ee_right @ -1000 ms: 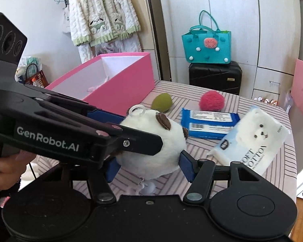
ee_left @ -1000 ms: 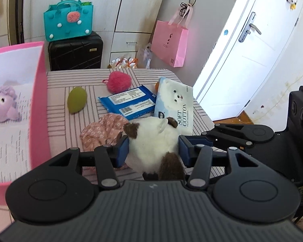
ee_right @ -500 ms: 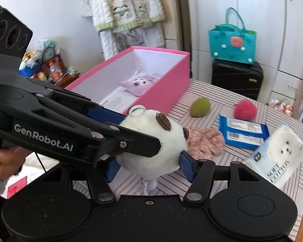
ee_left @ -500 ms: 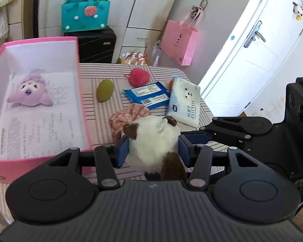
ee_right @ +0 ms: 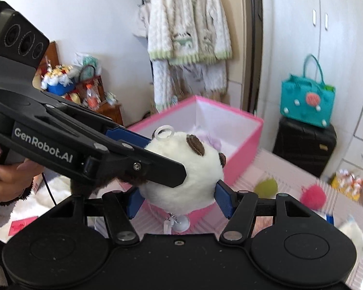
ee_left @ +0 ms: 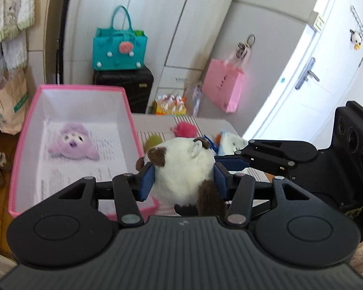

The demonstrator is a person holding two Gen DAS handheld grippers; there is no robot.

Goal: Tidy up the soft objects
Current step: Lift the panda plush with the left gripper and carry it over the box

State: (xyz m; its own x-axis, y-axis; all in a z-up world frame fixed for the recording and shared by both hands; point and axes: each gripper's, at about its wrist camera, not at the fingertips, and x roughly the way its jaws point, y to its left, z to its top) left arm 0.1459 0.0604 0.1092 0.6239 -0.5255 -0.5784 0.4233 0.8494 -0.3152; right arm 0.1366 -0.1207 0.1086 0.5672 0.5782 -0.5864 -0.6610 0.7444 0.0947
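Left wrist view shows the left gripper [ee_left: 184,177] pinching the light, squashy panda plush [ee_left: 184,169] across its belly above the pink box [ee_left: 130,123] near rim, while right wrist view shows the right gripper [ee_right: 179,199] also clamping it, open box floor beyond.

"GenRobot.AI" stands on the left tongs [ee_right: 142,159].

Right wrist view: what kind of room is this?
Likely a home bedroom or living space: knit clothes hanging on the wall, white wardrobe doors, and a black suitcase with a teal bag on top.
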